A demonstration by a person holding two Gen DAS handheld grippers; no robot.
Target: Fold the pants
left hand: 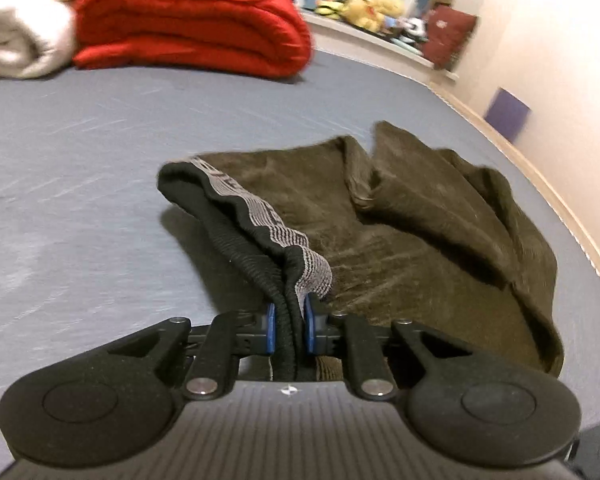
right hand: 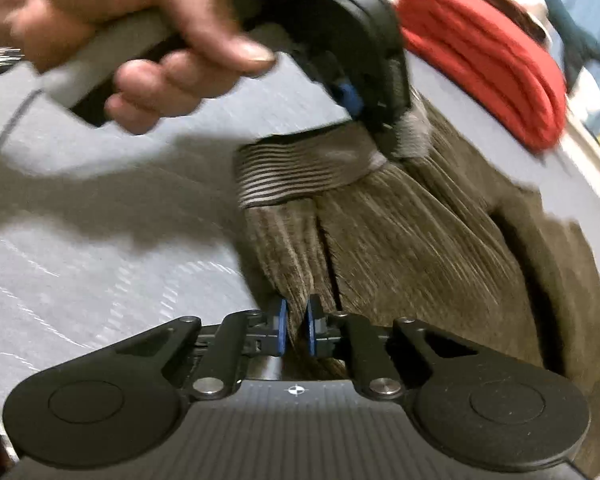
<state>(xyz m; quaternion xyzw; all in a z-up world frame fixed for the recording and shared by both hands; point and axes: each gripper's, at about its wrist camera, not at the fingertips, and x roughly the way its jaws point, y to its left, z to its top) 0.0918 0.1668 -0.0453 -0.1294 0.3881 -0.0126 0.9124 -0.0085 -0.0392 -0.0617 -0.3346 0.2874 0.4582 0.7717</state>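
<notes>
Olive-brown corduroy pants (left hand: 412, 232) lie crumpled on a grey-blue bed sheet (left hand: 80, 184). Their black and grey elastic waistband (left hand: 260, 220) runs up from my left gripper (left hand: 290, 326), whose blue pads are shut on it. In the right wrist view my right gripper (right hand: 295, 330) is shut on a fold of the corduroy pants (right hand: 400, 240) below the waistband (right hand: 300, 172). A hand (right hand: 140, 32) holds the left gripper (right hand: 364, 92) at the top of that view, clamped on the waistband's far end.
A folded red blanket (left hand: 192, 20) and a cream blanket (left hand: 16, 28) lie at the far side of the bed. The bed's pale edge (left hand: 540, 176) and a wall run along the right. Soft toys (left hand: 364, 6) sit on a ledge beyond.
</notes>
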